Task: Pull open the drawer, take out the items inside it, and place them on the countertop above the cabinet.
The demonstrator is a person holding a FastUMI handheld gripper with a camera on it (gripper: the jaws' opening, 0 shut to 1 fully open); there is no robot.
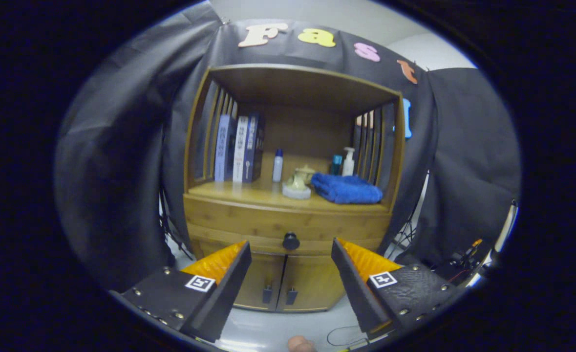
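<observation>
My tongs [290, 254] point at a wooden cabinet [288, 274] set against the black cloth wall. The two fingers stand wide apart and hold nothing. Between them, a little beyond their tips, sits the dark round knob [290, 241] of the drawer [288, 226]. The drawer is shut, its front flush with the cabinet, so what lies inside cannot be seen.

Below the drawer are two doors [312, 283], closed, each with a small dark handle near the middle seam.

Above the drawer is the countertop [248, 194], an open shelf with slatted sides and a wooden roof. On its left stand three boxes [239, 149] upright, side by side, like books. Just right of them is a small white bottle [278, 165] with a blue cap. Near the middle front sits a pale ornament [297, 185] on a round base. Beside it, to the right, lies a folded blue towel [346, 188]. Behind the towel stand a teal bottle [335, 165] and a white pump bottle [348, 162], close together.

The cabinet stands on a pale floor [278, 332], where a thin dark cable [341, 332] loops near the right finger. A fingertip [301, 344] of my hand shows beneath the tongs.
</observation>
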